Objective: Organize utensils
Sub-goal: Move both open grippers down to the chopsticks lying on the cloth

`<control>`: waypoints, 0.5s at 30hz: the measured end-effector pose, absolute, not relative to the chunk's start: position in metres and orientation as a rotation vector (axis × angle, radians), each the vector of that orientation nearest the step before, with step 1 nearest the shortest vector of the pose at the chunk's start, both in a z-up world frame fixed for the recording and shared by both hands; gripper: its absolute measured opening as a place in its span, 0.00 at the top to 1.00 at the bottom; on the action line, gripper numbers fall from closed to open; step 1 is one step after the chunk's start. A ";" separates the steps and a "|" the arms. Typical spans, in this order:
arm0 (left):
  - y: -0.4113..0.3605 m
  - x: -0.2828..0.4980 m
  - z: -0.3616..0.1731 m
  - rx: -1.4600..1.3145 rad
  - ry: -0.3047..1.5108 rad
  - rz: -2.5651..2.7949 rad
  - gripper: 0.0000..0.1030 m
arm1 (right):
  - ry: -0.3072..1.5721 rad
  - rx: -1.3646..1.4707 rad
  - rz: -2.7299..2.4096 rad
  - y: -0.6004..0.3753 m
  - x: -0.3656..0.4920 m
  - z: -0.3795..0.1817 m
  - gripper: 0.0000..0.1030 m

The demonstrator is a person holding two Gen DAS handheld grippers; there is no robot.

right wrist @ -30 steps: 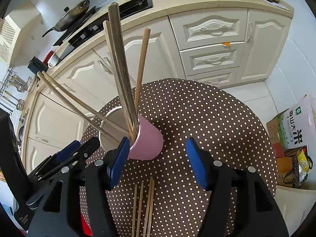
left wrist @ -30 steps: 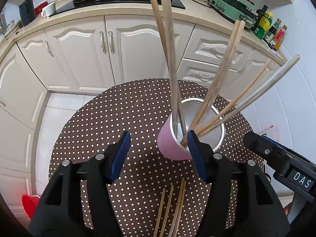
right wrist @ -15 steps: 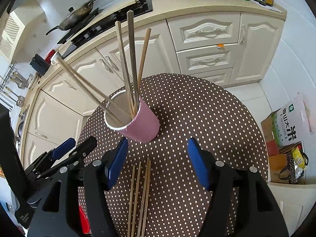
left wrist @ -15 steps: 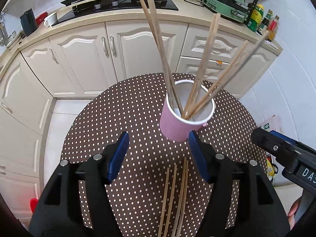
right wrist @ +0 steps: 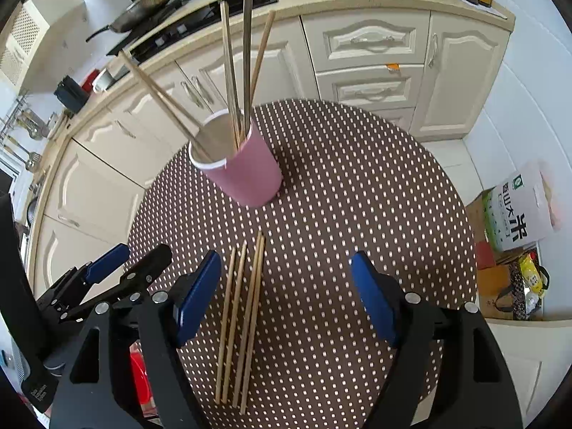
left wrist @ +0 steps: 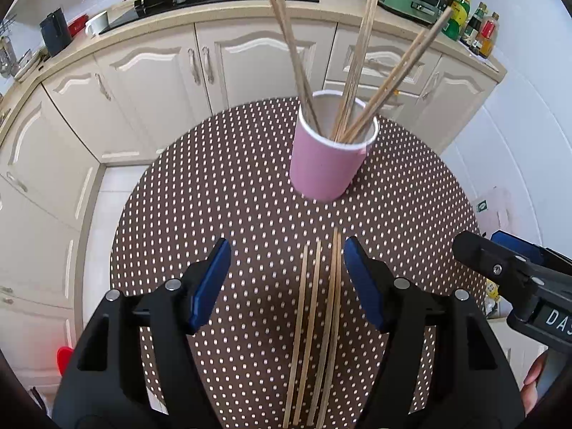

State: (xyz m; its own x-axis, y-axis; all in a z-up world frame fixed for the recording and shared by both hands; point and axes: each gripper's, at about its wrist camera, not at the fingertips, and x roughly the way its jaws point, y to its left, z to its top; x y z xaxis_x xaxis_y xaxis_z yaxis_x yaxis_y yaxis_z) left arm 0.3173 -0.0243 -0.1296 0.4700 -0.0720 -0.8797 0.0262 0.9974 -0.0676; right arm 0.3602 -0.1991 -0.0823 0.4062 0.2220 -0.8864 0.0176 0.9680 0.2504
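Both hand-held grippers have drawn back from the pink cup since a second ago, so it now sits higher and smaller in each view. The left hand-held gripper hangs with its blue pads spread wide and nothing between them; the right hand-held gripper is likewise spread and empty. The cup stands upright on the dotted surface, in the upper middle of the frame, holding several chopsticks that lean outward. Four loose chopsticks lie side by side on the surface in the lower middle, near the cup but apart from it
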 end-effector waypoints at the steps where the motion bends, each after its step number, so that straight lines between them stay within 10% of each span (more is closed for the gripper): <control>1: -0.024 0.314 -0.132 -0.047 1.086 -0.059 0.36 | 1.156 0.233 0.131 -0.198 0.358 -0.085 0.29; 15: -0.006 0.289 -0.178 0.000 1.177 -0.005 0.36 | 1.313 0.145 0.151 -0.172 0.342 -0.143 0.28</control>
